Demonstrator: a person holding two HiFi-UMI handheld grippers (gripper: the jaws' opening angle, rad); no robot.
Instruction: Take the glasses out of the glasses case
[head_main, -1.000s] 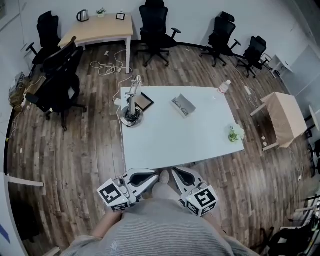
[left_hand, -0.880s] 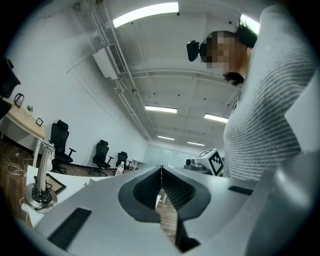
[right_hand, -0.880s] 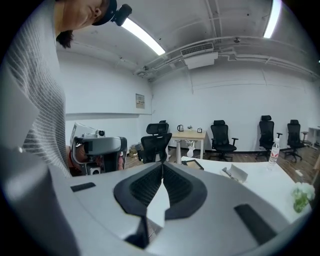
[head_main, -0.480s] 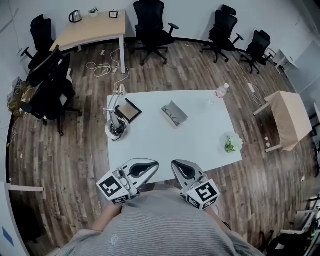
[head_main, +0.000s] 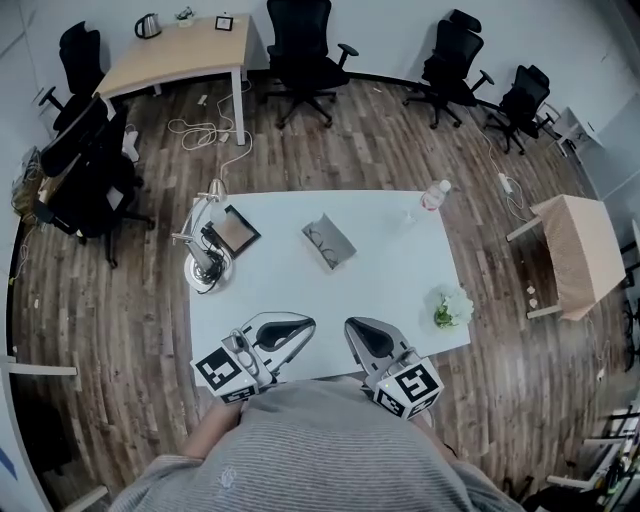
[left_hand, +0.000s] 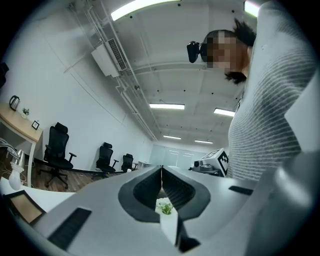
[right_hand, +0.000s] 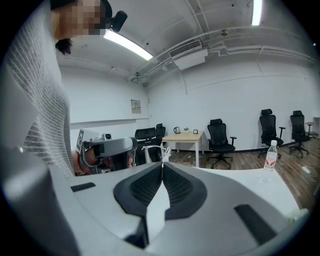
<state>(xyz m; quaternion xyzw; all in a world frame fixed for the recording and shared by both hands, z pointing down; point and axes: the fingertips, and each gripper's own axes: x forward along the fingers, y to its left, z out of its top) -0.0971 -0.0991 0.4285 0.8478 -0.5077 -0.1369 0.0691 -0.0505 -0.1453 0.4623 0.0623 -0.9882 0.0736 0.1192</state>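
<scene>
White table (head_main: 390, 275), glasses case (head_main: 329, 242) mid-table, well beyond left gripper (head_main: 311, 322), right gripper (head_main: 349, 325), both jaws pressed together.

We are looking steeply down from head height over the near edge of the white table (head_main: 380, 270). Riding low on the left gripper (left_hand: 161, 169), we are facing right, toward the plant (left_hand: 165, 206). Riding on the right gripper (right_hand: 162, 165), we are facing left and far, toward the lamp (right_hand: 150, 148). From overhead we are seeing both as well.

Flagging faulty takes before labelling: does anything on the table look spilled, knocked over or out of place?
Nothing stands out. The glasses case lies open on the white table, askew to its edges; the bottle and lamp stand upright. The left claw and right claw are shut and empty.
</scene>
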